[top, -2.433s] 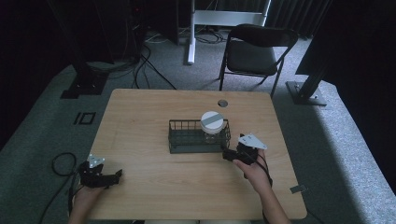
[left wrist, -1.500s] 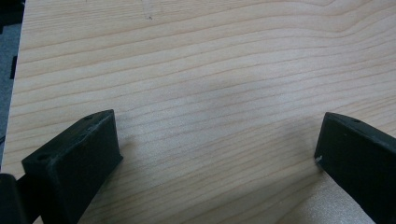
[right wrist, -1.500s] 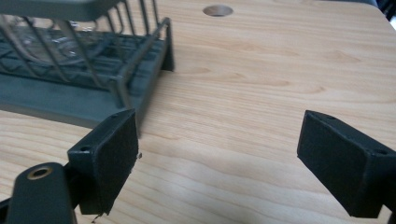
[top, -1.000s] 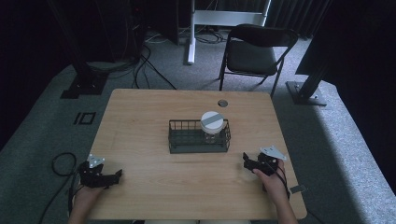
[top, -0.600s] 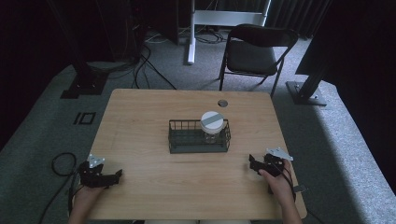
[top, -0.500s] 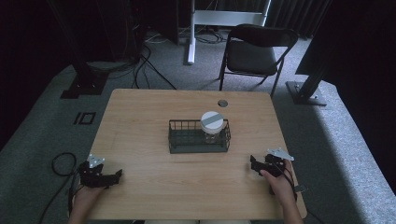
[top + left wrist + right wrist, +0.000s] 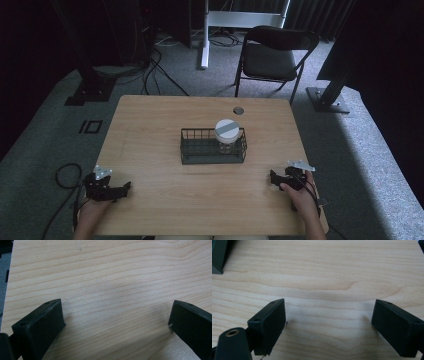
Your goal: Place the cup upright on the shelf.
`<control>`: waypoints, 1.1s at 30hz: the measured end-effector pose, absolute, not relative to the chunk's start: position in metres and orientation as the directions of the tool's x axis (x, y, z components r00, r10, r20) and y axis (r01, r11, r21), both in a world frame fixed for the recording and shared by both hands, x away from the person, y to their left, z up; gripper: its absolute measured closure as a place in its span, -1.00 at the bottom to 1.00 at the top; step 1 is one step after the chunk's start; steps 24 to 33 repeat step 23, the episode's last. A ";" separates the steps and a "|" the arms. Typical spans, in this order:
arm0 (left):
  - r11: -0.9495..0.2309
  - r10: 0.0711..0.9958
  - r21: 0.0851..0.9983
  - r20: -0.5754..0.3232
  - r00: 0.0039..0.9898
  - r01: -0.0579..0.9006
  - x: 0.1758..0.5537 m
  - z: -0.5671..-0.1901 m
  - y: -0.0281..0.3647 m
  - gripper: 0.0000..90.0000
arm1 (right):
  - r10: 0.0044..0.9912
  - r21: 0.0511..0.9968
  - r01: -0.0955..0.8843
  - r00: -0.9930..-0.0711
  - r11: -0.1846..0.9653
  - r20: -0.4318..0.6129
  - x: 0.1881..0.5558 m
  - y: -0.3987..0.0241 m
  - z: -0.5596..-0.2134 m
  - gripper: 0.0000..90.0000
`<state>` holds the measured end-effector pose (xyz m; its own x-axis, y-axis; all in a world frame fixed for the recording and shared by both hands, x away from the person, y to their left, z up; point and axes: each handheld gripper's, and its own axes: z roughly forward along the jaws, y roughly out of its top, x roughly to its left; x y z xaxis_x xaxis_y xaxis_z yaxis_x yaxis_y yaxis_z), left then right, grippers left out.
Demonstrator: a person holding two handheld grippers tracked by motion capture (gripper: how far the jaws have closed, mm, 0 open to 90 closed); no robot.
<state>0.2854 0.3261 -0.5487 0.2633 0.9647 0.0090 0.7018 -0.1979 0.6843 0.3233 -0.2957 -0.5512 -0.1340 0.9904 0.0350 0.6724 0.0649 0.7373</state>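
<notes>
wooden table [image 7: 150, 135] mostly bare. sole obstacle on top: wire basket [image 7: 213, 146] at centre, with a white-lidded jar [image 7: 227, 134] standing in its right part, lid rising above the rim. wide open wood left and right of basket, and along the near strip. small round grommet [image 7: 238, 110] near far edge, flush. folding chair [image 7: 275, 55] stands beyond far edge, off the table. bare wood between the spread jaws in both gripper views.
</notes>
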 end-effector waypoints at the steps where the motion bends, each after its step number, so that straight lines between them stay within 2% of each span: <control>1: -0.198 0.965 0.684 0.009 0.263 0.702 0.285 -0.549 0.326 -1.00 | 0.991 0.734 0.677 -0.131 0.062 0.038 0.323 -0.296 -0.551 -0.74; 8: -0.200 0.964 0.684 0.010 0.265 0.701 0.285 -0.549 0.326 -1.00 | 0.991 0.724 0.685 -0.134 0.085 0.010 0.324 -0.293 -0.552 -0.74; 33: -0.199 0.965 0.683 0.010 0.263 0.703 0.286 -0.549 0.326 -1.00 | 0.991 0.723 0.686 -0.135 0.083 0.014 0.324 -0.293 -0.552 -0.75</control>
